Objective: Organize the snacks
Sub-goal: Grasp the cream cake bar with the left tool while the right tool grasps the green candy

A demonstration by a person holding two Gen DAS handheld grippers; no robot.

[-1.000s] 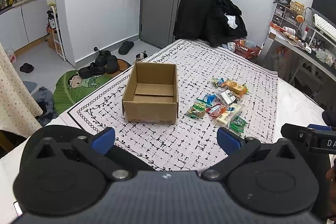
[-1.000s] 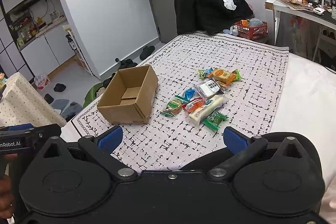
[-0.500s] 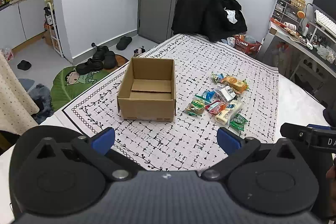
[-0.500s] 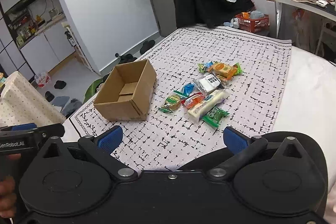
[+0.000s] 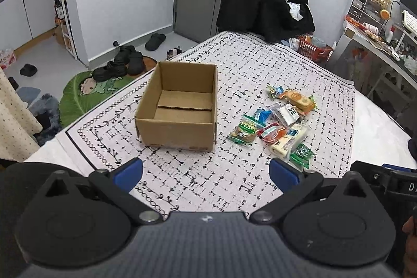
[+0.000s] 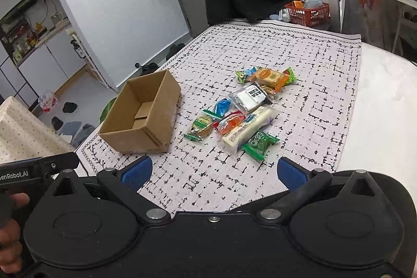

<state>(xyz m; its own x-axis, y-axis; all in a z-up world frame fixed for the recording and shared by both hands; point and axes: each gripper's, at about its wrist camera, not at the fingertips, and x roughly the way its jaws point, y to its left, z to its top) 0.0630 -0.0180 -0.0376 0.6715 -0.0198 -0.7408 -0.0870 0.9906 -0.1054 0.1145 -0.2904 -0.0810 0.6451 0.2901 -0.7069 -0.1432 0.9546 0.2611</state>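
**Pre-grasp: box empty, snacks loose**

Left gripper [image 5: 206,171] and right gripper [image 6: 214,171] both hover over the cloth's [image 5: 208,179] near edge — jaws apart, holding nothing. Box [image 5: 179,106] sits open-topped toward the left edge, ready to load. Snacks [image 6: 242,108] lie clustered just beside it, mid-cloth — likely the right gripper's first reach.

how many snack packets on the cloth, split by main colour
green packets: 3
white packets: 2
orange packet: 1
blue packet: 1
red packet: 1
total: 8 in view; the pile overlaps, so one more could be hidden
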